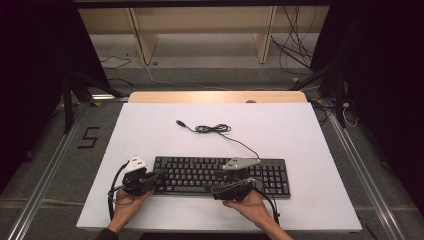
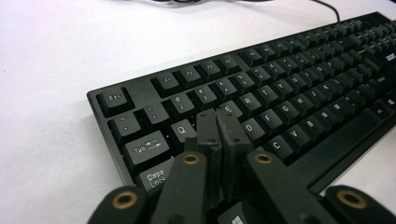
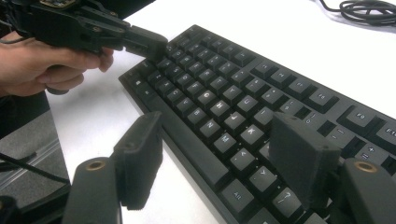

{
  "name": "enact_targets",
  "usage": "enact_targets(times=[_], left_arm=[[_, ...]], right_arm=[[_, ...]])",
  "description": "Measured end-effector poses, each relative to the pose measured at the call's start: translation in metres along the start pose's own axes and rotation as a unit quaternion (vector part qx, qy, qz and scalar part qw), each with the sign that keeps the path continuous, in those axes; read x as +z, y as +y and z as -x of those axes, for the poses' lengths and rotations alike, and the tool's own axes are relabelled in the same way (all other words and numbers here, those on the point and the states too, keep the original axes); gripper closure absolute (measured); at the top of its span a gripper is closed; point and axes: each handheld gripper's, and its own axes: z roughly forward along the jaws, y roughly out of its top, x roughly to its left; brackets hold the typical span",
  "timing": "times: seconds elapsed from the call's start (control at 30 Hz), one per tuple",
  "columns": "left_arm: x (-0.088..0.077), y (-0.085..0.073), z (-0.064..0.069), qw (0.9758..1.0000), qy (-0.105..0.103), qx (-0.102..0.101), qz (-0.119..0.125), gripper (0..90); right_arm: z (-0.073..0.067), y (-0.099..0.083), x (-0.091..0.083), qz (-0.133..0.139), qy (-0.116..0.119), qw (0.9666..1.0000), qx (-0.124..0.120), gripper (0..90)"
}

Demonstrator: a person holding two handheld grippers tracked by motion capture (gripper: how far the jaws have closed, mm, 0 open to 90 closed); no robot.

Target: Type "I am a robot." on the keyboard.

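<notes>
Left gripper (image 1: 156, 176), jaws pressed together over the letter keys at 9 o'clock of the black keyboard (image 1: 220, 175), keyboard at 6 o'clock on white board (image 1: 300, 130), right gripper (image 1: 226, 181), jaws spread, empty, above right-hand keys, coiled USB cable (image 1: 212, 128) at 12 o'clock.

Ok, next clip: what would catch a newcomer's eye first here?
The black keyboard lying across the near half of the white table, its cable coiled loosely behind it. Next, the two hand-held grippers over it: the left gripper has its jaws shut together above the keys at the keyboard's left end, and the right gripper stands with jaws wide apart over the lower key rows, nothing between them.
</notes>
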Motion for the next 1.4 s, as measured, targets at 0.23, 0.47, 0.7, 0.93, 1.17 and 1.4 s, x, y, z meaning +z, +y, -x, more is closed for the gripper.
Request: enact_targets(times=[0.23, 0.47, 0.7, 0.93, 1.17, 1.4], left_arm=[[0.006, 0.000, -0.001, 0.9999, 0.005, -0.003, -0.014, 88.9], [0.008, 0.000, -0.001, 0.9997, 0.006, -0.007, -0.023, 88.9], [0.010, -0.002, -0.002, 0.9995, 0.003, -0.011, -0.030, 89.0], [0.008, 0.000, 0.000, 0.9996, 0.001, -0.013, -0.027, 83.2], [0.002, 0.002, 0.006, 0.9999, -0.003, -0.011, -0.012, 65.8], [-0.010, 0.001, 0.011, 0.9999, -0.013, -0.009, 0.003, 51.9]], right_arm=[[0.000, -0.001, -0.004, 0.007, -0.001, 1.0000, 0.001, 34.2], [-0.002, -0.002, -0.005, 0.008, 0.001, 1.0000, 0.001, 33.6], [-0.002, -0.002, -0.005, 0.007, 0.002, 1.0000, -0.001, 33.4], [-0.002, -0.002, -0.006, 0.011, 0.000, 0.9999, 0.001, 33.1], [0.000, -0.002, -0.005, 0.015, -0.002, 0.9999, 0.000, 33.1], [0.001, -0.001, -0.002, 0.013, -0.007, 0.9999, -0.001, 37.0]])
